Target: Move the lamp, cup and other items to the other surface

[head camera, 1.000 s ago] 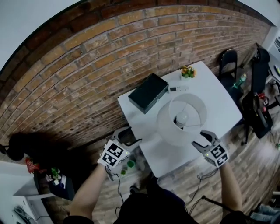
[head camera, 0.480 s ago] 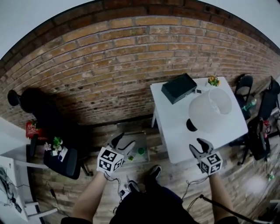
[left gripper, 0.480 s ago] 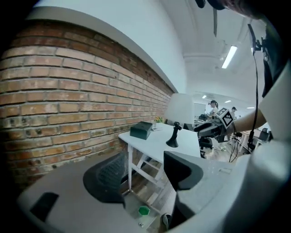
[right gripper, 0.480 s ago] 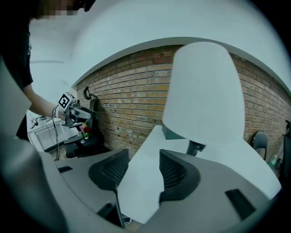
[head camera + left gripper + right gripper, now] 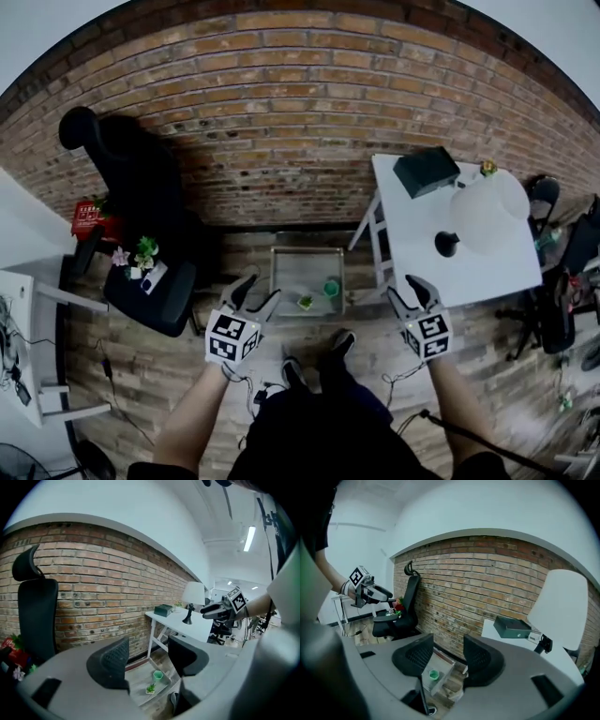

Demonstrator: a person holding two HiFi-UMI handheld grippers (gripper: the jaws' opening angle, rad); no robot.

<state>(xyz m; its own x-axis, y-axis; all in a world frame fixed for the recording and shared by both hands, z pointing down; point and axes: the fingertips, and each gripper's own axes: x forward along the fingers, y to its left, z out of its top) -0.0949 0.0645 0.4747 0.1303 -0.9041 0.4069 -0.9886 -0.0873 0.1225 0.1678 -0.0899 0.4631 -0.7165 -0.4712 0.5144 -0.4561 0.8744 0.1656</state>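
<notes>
Head view, left tongs (image 5: 258, 289), right tongs (image 5: 403, 287) empty, parted, lately closing; tray (image 5: 295, 270), cup (image 5: 331, 288) between; lamp (image 5: 483, 211) right

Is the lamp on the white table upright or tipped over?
Upright. On the lamp, the shade sits above the dark stem and base, standing on the white table.

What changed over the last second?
The person turned left, away from the table; the left gripper and right gripper swung off it over the floor, jaws just closing partway, nothing between them. The lamp and black box stayed on the table.
</notes>
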